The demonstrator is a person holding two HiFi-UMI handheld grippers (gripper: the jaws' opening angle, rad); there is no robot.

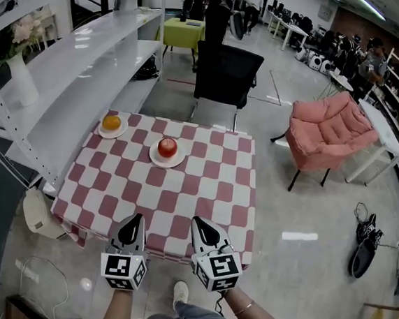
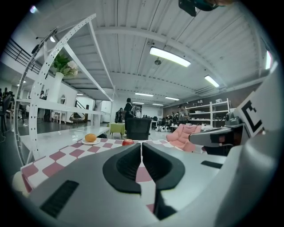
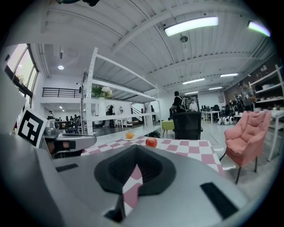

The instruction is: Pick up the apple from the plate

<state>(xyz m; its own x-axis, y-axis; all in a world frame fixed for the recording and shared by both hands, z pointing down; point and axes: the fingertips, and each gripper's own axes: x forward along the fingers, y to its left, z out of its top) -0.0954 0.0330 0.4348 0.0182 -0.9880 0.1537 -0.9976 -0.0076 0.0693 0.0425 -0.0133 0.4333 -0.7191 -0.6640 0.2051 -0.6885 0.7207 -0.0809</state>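
Closed left gripper [image 2: 141, 144] (empty) before distant, seemingly plated apple [image 2: 128, 142]

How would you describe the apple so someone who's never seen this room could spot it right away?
Find the table with the pink-and-white checked cloth, by the black chair. Two white plates sit near its far edge; the apple lies on the plate nearer the middle. It is red, whereas the fruit on the other plate is orange.

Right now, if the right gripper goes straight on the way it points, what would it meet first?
The right gripper would probably meet the apple on its plate, almost dead ahead across the checked tablecloth. It seems tilted slightly down, so the cloth may come first; depth is unclear.
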